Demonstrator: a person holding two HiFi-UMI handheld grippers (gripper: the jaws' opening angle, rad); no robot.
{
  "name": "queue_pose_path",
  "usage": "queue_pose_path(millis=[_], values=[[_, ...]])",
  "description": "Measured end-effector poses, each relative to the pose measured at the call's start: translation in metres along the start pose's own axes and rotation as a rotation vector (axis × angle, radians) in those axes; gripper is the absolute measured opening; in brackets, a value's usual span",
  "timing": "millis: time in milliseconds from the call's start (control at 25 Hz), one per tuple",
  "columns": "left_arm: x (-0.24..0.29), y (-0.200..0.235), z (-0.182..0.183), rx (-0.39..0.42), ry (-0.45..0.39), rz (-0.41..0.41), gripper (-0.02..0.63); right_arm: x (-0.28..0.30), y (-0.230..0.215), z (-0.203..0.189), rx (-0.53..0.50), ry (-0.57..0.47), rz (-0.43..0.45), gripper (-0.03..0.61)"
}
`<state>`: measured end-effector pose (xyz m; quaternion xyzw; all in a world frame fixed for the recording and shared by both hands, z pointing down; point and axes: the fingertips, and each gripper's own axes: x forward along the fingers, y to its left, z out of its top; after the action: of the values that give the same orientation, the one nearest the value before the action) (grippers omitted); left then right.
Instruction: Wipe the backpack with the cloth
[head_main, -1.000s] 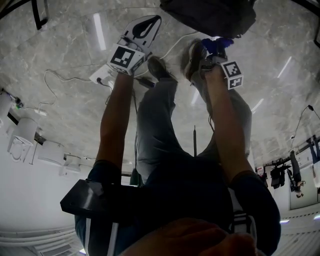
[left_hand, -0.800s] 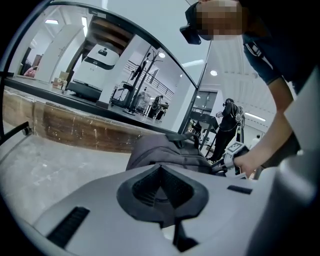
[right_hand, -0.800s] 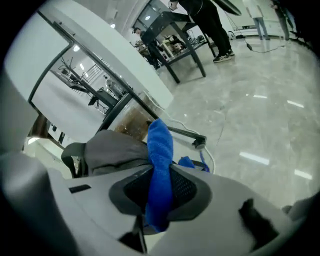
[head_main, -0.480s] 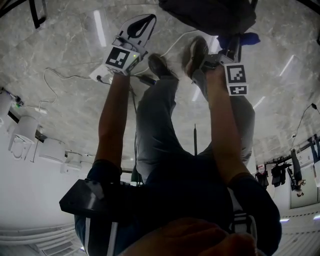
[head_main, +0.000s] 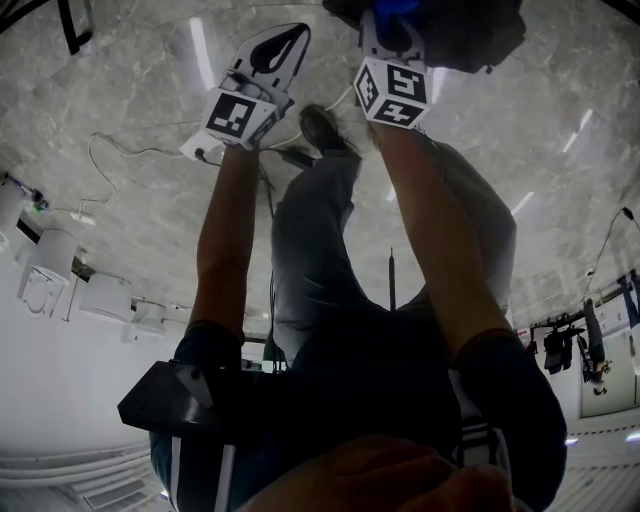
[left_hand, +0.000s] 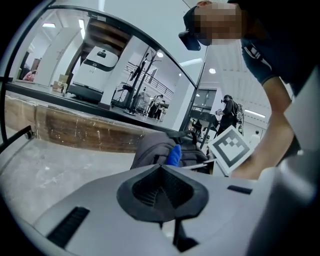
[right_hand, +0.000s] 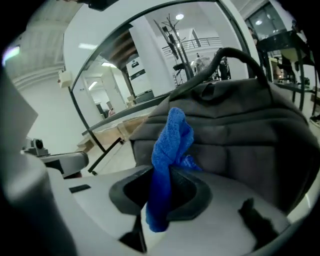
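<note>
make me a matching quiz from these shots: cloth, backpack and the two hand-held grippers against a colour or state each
1 cloth
2 backpack
3 left hand-held gripper
4 right hand-held gripper

A dark grey
B jaws together, nothing between
C blue
D clamped on the cloth

Pairs: 1-C, 2-A, 3-B, 4-D

Both gripper views fwd, sharing backpack (right_hand: 250, 130)

Both arms stretch forward: the left gripper (head_main: 283, 50), jaws together and empty; the right gripper (right_hand: 161, 192) clamping a blue cloth (right_hand: 171, 137).
</note>
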<state>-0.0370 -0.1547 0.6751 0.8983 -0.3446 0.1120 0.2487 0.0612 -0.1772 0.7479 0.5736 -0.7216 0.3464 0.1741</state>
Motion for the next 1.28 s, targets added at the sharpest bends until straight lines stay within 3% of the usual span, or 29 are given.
queue_pose_path(millis=[120, 200, 280, 360, 440, 520, 640, 760, 880, 1040, 1160, 1280], values=[[-0.01, 0.003, -0.009, -0.008, 0.011, 0.016, 0.002, 0.007, 0.033, -0.024, 0.006, 0.026, 0.085, 0.075], [-0.014, 0.006, -0.016, -0.01, 0.007, 0.02, 0.0, 0.004, 0.046, -0.043, -0.044, 0.04, 0.134, 0.075], [-0.018, 0.006, -0.021, -0.008, 0.009, 0.02, 0.0, -0.007, 0.044, -0.071, -0.066, 0.12, 0.166, 0.075], [-0.022, 0.004, -0.023, -0.005, 0.023, 0.02, 0.001, -0.029, 0.014, -0.111, -0.035, 0.253, 0.123, 0.075], [-0.024, 0.0, -0.015, -0.014, 0.018, 0.03, 0.001, -0.059, -0.029, -0.128, -0.041, 0.323, 0.048, 0.075], [-0.026, -0.004, -0.002, -0.019, -0.004, 0.04, 0.002, -0.084, -0.052, -0.103, -0.113, 0.29, 0.033, 0.075], [-0.03, -0.01, 0.012, -0.019, -0.022, 0.04, 0.0, -0.107, -0.054, -0.018, -0.211, 0.141, 0.041, 0.075], [-0.036, -0.017, 0.027, -0.017, -0.034, 0.043, 0.001, -0.121, -0.039, 0.071, -0.456, -0.007, 0.042, 0.075], [-0.041, -0.023, 0.041, -0.004, -0.043, 0.044, 0.0, -0.111, -0.025, 0.116, -0.747, -0.041, 0.043, 0.075], [-0.049, -0.021, 0.049, 0.002, -0.045, 0.057, 0.0, -0.063, -0.033, 0.108, -1.054, 0.095, -0.004, 0.076], [-0.052, -0.022, 0.047, 0.008, -0.04, 0.061, 0.0, -0.042, -0.037, 0.077, -1.3, 0.19, -0.002, 0.082], [-0.054, -0.025, 0.045, 0.005, -0.037, 0.062, 0.0, -0.036, -0.038, 0.042, -1.424, 0.264, 0.023, 0.136]])
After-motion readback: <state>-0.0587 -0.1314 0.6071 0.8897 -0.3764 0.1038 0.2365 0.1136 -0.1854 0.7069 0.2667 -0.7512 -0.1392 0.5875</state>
